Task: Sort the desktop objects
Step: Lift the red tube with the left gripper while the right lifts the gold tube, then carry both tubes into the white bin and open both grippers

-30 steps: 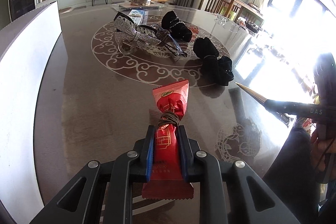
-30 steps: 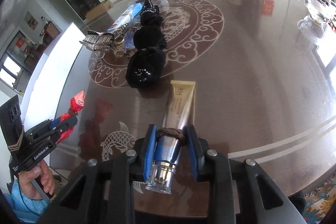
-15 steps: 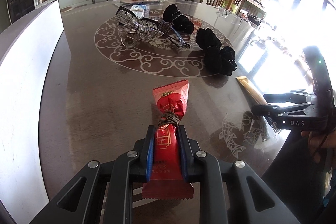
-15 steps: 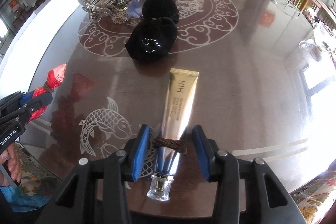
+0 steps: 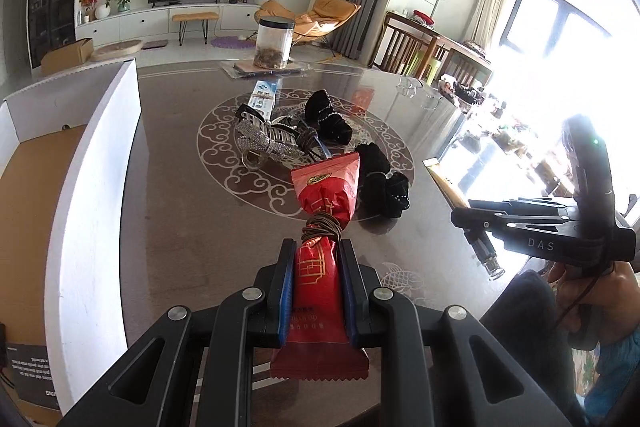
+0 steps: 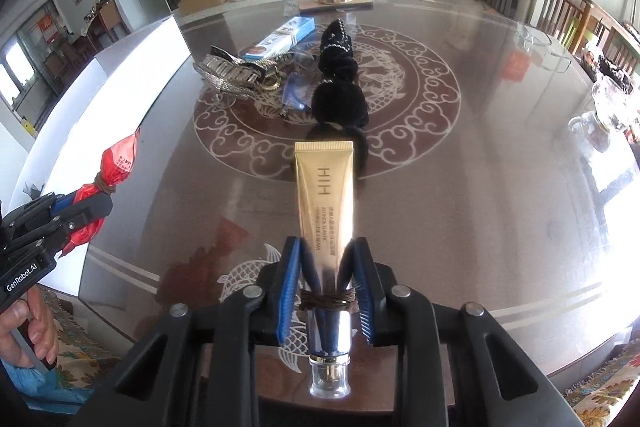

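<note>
"HIH" on gold tube (image 6: 325, 195)

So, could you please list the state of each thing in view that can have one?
left gripper: shut on the red snack packet, held off the table.
right gripper: jaws closing, gold cream tube between them, cap toward the camera.
white box: open at the top.
clear jar: upright, black lid on.
silver hair clip: lying on the table.
</note>
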`<state>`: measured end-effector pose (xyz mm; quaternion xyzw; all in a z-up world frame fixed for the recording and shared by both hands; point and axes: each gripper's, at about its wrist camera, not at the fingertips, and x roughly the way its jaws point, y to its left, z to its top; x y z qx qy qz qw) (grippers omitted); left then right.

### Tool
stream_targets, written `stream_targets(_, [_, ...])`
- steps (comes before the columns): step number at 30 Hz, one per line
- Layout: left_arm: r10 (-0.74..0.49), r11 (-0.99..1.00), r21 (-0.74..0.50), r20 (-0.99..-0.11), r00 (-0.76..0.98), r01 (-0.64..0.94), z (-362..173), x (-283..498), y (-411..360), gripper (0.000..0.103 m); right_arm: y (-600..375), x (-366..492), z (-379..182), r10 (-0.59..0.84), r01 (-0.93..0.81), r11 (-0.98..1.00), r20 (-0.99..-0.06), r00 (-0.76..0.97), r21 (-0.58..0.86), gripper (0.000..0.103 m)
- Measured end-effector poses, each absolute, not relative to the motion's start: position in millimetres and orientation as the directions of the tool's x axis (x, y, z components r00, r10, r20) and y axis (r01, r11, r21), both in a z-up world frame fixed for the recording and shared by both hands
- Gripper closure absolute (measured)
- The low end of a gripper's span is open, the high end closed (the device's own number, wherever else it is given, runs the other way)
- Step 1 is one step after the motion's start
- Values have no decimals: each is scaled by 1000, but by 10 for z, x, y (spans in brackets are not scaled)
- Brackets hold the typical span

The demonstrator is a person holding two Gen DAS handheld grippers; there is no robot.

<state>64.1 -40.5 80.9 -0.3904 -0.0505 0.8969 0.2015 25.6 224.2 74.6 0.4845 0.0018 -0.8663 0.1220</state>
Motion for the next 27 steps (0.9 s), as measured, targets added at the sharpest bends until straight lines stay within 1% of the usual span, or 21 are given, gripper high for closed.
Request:
stream_targets(3, [391, -920, -264, -632, -669, -288, 1139, 740, -765, 83, 1947, 234, 1114, -290, 283, -947, -791, -539, 154, 76])
stream_targets(6, [331, -941, -264, -607, -722, -209, 1376, 783, -1281, 83, 1513, 145, 1452, -404, 383, -899, -738, -541, 212, 76])
stream_targets(9, [214, -969, -228, -612, -761, -89, 1479, 744, -1861, 83, 898, -8, 1688, -530, 497, -824, -679, -507, 273, 76])
stream_targets(12, [85, -985, -171, -648, -757, 35, 1407, 606, -2399, 83, 218, -146, 1815, -633, 591, -739, -632, -447, 323, 76])
stream_targets(14, [29, -983, -151, -692, -722, 105, 1261, 473, -2711, 83, -198, -214, 1813, -679, 635, -692, -609, -410, 344, 76])
stream_targets(17, [-27, -978, -115, -759, -651, 175, 989, 291, -3006, 83, -731, -335, 1633, -737, 659, -625, -594, -322, 419, 76])
stream_targets(21, [-59, -972, -78, -830, -555, 220, 651, 153, -3184, 83, -1279, -444, 1203, -731, 668, -607, -631, -259, 430, 76])
stream_targets(23, [-94, -965, -41, -869, -485, 260, 499, 76, -3221, 81, -1437, -500, 967, -722, 654, -609, -655, -223, 449, 75])
stream_targets(24, [-115, -959, -21, -882, -456, 281, 428, 46, -3223, 69, -1490, -518, 874, -706, 647, -622, -674, -218, 442, 75])
stream_targets(25, [-130, -954, -9, -888, -440, 300, 379, 35, -3233, 47, -1517, -534, 805, -694, 643, -632, -685, -221, 433, 71])
stream_targets(26, [-140, -950, -5, -888, -439, 313, 368, 37, -3232, 37, -1511, -540, 763, -693, 640, -635, -686, -222, 433, 66])
stream_targets(27, [-149, -948, -4, -877, -457, 318, 393, 56, -3223, 25, -1467, -537, 750, -702, 637, -632, -675, -227, 442, 53])
